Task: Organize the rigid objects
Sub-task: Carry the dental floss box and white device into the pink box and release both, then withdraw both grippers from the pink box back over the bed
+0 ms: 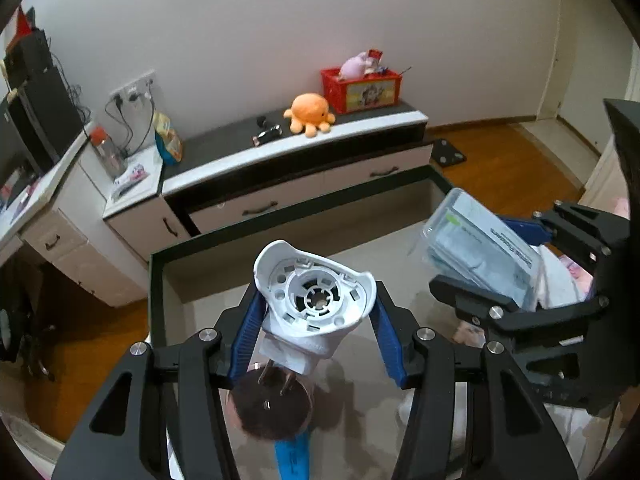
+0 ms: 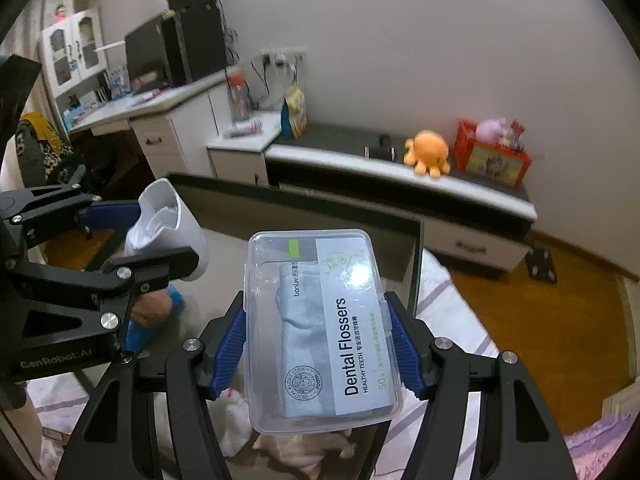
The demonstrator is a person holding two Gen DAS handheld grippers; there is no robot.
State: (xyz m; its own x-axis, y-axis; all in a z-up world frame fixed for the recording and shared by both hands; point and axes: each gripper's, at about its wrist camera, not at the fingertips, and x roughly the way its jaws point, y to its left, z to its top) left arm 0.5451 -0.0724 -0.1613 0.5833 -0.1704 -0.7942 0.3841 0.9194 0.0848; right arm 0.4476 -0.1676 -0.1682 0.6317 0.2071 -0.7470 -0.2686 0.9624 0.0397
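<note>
Desk (image 2: 132, 114) at far left against the white wall, loaded with a dark monitor (image 2: 150, 54) and a black speaker (image 2: 200, 46); white glass-door cabinet (image 2: 74, 50) further left in the right wrist view. Wall sockets (image 1: 134, 90) with dangling cables next along, above a small white drawer unit (image 1: 132, 208) carrying a red-capped jar (image 1: 106, 150) and a snack bag (image 1: 168, 140). Low black-and-white cabinet (image 1: 304, 152) running right from there, holding an orange plush octopus (image 1: 310, 114) and a red crate (image 1: 362, 88) with a pink plush toy on top. Wooden floor (image 1: 512, 148) beyond, at right.

Nearer, a dark-framed glass bench (image 1: 184, 244), reflective, with a blue-handled item (image 1: 292, 456) lying on it, identity unclear. Left tongs (image 1: 318, 334) partly closed, blue pads clamped on either side of a white plastic cap-like fitting (image 1: 316, 292), held up above the glass with its hollow ribbed inside facing the camera. To the right, right tongs (image 2: 322, 346) part-open and pressed on both long edges of a clear box of dental flossers (image 2: 320, 332), label up, raised over the bench's right edge. Pale striped bedding (image 2: 452, 320) below and right of the box.
</note>
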